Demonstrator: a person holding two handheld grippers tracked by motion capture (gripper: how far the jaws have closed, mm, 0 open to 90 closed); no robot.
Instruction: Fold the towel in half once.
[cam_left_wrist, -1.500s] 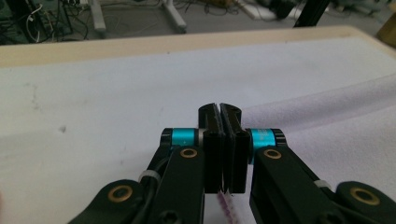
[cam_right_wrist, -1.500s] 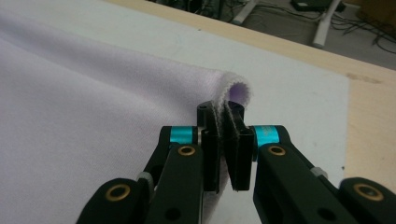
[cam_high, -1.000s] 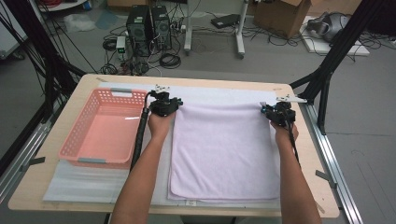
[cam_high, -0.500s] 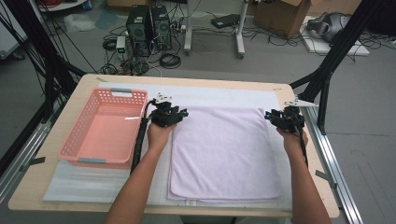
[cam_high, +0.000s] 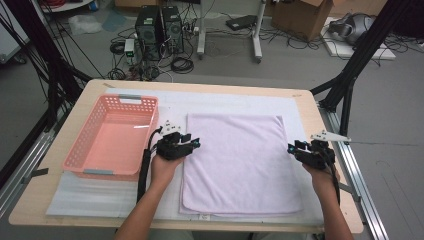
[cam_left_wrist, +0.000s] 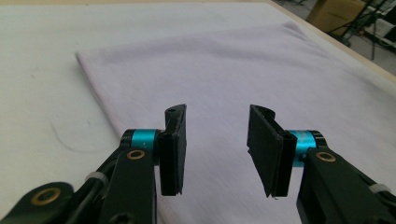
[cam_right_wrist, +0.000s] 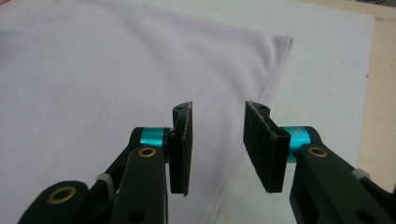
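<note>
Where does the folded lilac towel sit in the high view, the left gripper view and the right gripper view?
High view: the lilac towel lies at table centre, right of the pink basket.
Left gripper view: it spreads beyond the jaws, its edge running up left.
Right gripper view: it spreads left, its far corner upper right.
Shared landmark: the white mat under it.

towel (cam_high: 240, 160): plain pale lilac
basket (cam_high: 112, 137): salmon pink, lattice walls
mat (cam_high: 170, 105): white
table (cam_high: 310, 107): light wood

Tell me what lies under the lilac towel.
The lilac towel lies flat on a white foam sheet, which covers the wooden table. Anything else beneath the towel is hidden by the cloth.
</note>
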